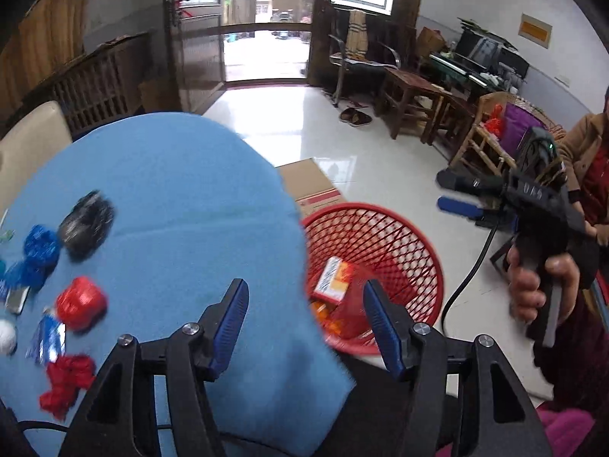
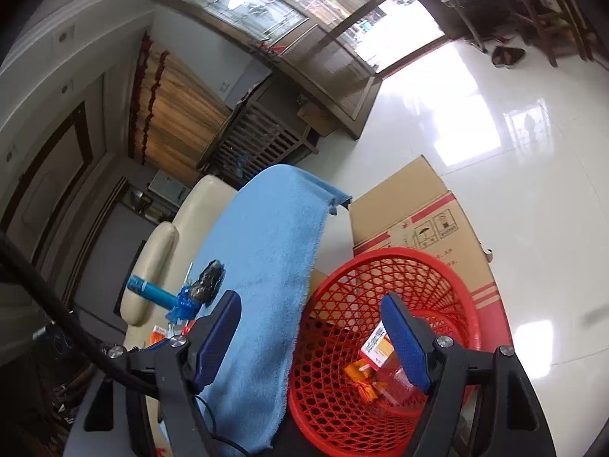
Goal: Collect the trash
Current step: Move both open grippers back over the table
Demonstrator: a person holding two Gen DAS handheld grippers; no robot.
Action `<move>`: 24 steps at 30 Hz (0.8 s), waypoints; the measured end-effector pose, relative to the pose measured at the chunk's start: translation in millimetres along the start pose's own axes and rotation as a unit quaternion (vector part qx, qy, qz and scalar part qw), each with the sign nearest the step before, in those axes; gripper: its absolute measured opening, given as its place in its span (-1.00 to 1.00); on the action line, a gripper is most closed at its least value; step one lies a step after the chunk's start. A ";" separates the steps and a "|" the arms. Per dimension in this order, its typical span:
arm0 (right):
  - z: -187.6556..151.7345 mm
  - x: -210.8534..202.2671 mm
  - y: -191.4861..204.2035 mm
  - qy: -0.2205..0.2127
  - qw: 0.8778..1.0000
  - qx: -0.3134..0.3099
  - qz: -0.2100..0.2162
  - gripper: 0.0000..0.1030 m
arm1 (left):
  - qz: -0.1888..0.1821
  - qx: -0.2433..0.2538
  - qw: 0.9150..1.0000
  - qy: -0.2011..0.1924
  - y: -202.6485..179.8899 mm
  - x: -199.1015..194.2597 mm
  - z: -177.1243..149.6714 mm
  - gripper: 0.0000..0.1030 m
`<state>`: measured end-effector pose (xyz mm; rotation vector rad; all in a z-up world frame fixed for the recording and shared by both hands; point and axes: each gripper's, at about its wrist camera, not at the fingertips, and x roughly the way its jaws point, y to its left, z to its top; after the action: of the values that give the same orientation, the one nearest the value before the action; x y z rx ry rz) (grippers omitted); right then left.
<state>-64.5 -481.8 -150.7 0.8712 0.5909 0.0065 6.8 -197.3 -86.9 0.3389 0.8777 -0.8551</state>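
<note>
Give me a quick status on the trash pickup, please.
Both grippers open, empty. Red basket holds some trash; wrappers remain on blue cloth. Nothing blocking.

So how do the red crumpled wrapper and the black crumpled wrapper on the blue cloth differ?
The red wrapper is bright and shiny; the black wrapper is dark and dull. The red one lies nearer the left gripper, the black one farther back. Both rest crumpled on the blue cloth.

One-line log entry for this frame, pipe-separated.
left gripper: open, empty | right gripper: open, empty, over red basket | basket: holds small box, wrappers | blue cloth: crumpled trash remains
</note>
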 end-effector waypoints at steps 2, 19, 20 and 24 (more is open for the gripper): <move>-2.2 2.9 9.7 0.005 1.000 -0.010 0.007 0.54 | 0.013 -0.022 1.000 -0.003 17.5 -14.4 -21.4 0.24; -14.9 46.0 72.0 0.068 0.994 -0.081 0.001 0.54 | 0.197 -0.168 0.965 -0.039 137.5 -98.1 -124.9 0.31; -15.9 48.4 76.5 0.070 0.994 -0.088 -0.001 0.54 | 0.198 -0.173 0.964 -0.042 140.7 -100.2 -126.1 0.31; -20.0 50.3 85.0 0.072 0.993 -0.093 0.006 0.54 | 0.212 -0.166 0.962 -0.052 146.6 -102.8 -124.7 0.33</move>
<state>-12.6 -399.8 -123.7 0.6967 0.7092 0.1341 18.0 20.5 -93.4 0.1750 0.7952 -0.3164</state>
